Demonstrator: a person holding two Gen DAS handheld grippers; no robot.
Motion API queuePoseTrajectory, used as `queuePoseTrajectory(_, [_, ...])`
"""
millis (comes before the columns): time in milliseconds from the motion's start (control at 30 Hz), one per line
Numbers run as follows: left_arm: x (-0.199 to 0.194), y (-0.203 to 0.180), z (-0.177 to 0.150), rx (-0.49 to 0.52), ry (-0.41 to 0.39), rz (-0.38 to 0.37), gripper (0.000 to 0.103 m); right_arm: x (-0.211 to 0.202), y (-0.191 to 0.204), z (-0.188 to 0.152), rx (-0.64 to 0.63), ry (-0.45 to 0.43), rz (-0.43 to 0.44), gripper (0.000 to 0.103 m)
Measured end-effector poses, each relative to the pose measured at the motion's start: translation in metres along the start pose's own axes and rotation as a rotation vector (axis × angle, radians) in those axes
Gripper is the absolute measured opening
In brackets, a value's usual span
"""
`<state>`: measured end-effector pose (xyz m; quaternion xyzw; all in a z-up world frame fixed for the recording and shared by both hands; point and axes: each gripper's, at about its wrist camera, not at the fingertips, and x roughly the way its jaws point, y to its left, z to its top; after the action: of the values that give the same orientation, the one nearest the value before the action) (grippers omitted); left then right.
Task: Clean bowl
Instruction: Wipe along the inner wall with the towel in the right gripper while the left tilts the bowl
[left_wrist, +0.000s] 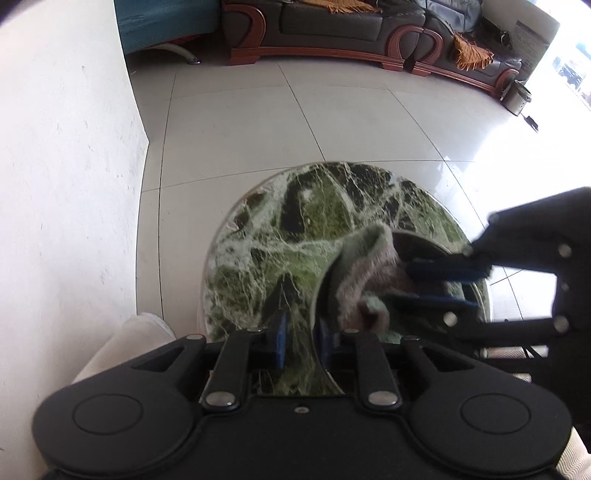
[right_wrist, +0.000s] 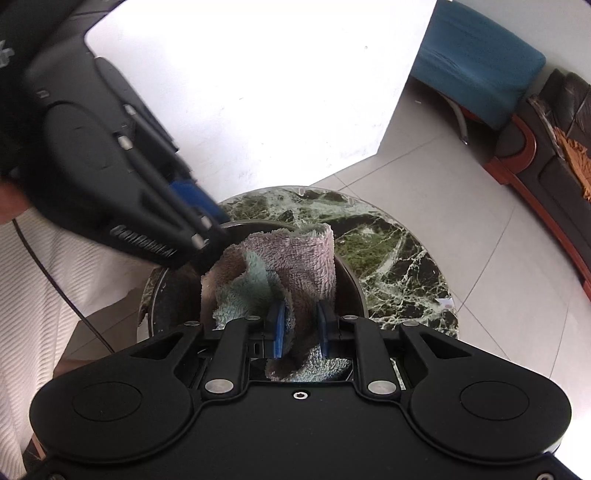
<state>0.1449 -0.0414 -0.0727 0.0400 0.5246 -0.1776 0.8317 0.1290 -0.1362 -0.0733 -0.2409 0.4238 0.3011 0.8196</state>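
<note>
A dark bowl (left_wrist: 417, 245) (right_wrist: 173, 295) stands on a small round green marble table (left_wrist: 295, 214) (right_wrist: 399, 266). My left gripper (left_wrist: 303, 332) is shut on the bowl's near rim, which passes between its blue pads. In the right wrist view the left gripper (right_wrist: 212, 236) reaches in from the upper left onto that rim. A fluffy pink and pale green cloth (left_wrist: 362, 280) (right_wrist: 295, 258) is bunched inside the bowl. My right gripper (right_wrist: 301, 332) is shut on the cloth, and in the left wrist view the right gripper (left_wrist: 400, 282) comes in from the right.
Pale floor tiles (left_wrist: 332, 122) surround the table. A white wall (left_wrist: 66, 166) rises close on the left. A dark leather sofa (left_wrist: 351, 26), a blue chair (right_wrist: 476, 59) and a metal bin (left_wrist: 517, 98) stand farther off. White ribbed fabric (right_wrist: 33, 280) lies beside the table.
</note>
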Motion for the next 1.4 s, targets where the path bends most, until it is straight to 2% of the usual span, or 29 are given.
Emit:
queuePoseTrajectory(67, [0.005,0.000,0.003,0.002,-0.003,-0.011,0.016,-0.005,0.001,-0.001,0.010,-0.005,-0.002,0.020])
queuePoseTrajectory(133, [0.009,0.000,0.003,-0.009,0.004,-0.033,0.008,-0.008,0.000,-0.001,0.025,-0.011,0.000,0.020])
queuePoseTrajectory(233, [0.008,-0.001,-0.002,-0.015,0.012,-0.034,0.006,-0.008,0.002,-0.001,0.026,-0.013,-0.004,0.020])
queuePoseTrajectory(400, [0.001,0.005,-0.014,-0.068,0.034,-0.044,0.007,0.003,0.004,0.007,-0.012,-0.014,0.005,0.020])
queuePoseTrajectory(600, [-0.003,0.005,-0.019,-0.096,0.035,-0.039,0.009,0.020,0.004,0.013,0.014,-0.008,0.061,0.021])
queuePoseTrajectory(667, [-0.002,0.005,-0.019,-0.099,0.033,-0.036,0.009,0.024,0.009,0.010,-0.006,-0.010,0.041,0.021])
queuePoseTrajectory(833, [-0.001,0.006,-0.021,-0.119,0.021,-0.041,0.009,0.018,0.012,0.002,0.010,0.041,-0.004,0.016])
queuePoseTrajectory(1033, [0.001,0.008,-0.024,-0.126,0.027,-0.053,0.008,0.008,0.028,-0.007,-0.001,0.069,0.052,0.015])
queuePoseTrajectory(1233, [0.001,0.008,-0.025,-0.134,0.033,-0.050,0.008,0.014,0.026,0.011,-0.086,0.023,-0.035,0.014])
queuePoseTrajectory(1333, [0.001,0.009,-0.026,-0.137,0.030,-0.051,0.009,0.013,0.024,0.010,-0.116,0.028,-0.066,0.014])
queuePoseTrajectory(1400, [0.001,0.009,-0.025,-0.137,0.029,-0.053,0.008,0.011,0.025,0.002,-0.105,0.047,-0.057,0.014])
